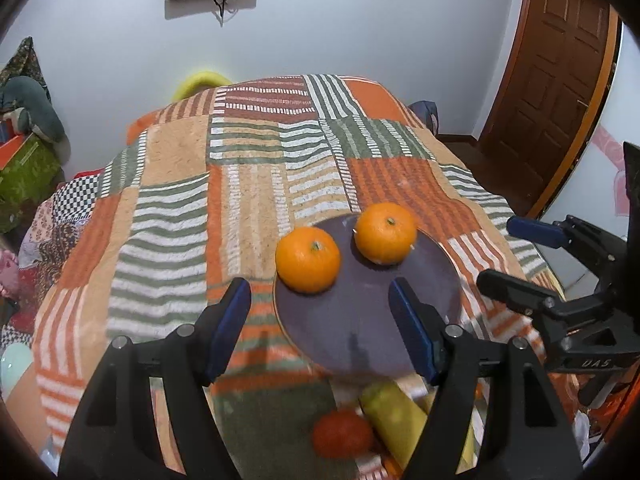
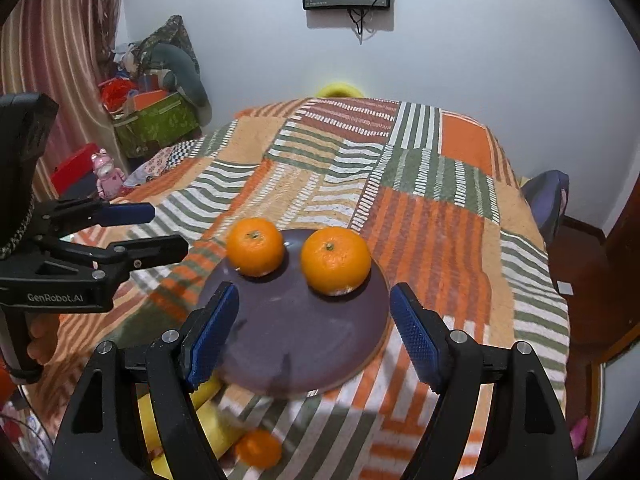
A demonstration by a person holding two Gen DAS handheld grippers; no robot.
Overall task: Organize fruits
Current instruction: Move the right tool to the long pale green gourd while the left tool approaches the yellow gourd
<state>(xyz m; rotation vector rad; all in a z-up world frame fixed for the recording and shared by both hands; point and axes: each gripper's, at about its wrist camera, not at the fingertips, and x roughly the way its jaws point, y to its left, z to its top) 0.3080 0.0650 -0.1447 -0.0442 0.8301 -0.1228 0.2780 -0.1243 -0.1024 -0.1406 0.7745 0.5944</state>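
Now two oranges sit side by side on a purple plate (image 1: pixel 360 320), which lies on a surface covered with a striped patchwork cloth (image 1: pixel 180 200). One orange (image 1: pixel 308 260) is near the plate's left edge and the other orange (image 1: pixel 385 233) is near the back edge. The left hand-held gripper (image 1: pixel 320 296) is spread apart and holds nothing. The right hand-held gripper (image 2: pixel 314 304) is spread apart too, also with nothing in it. Near the plate's front edge lie a yellow-green fruit (image 1: pixel 394 412) and a blurry red-orange fruit (image 1: pixel 342 434).
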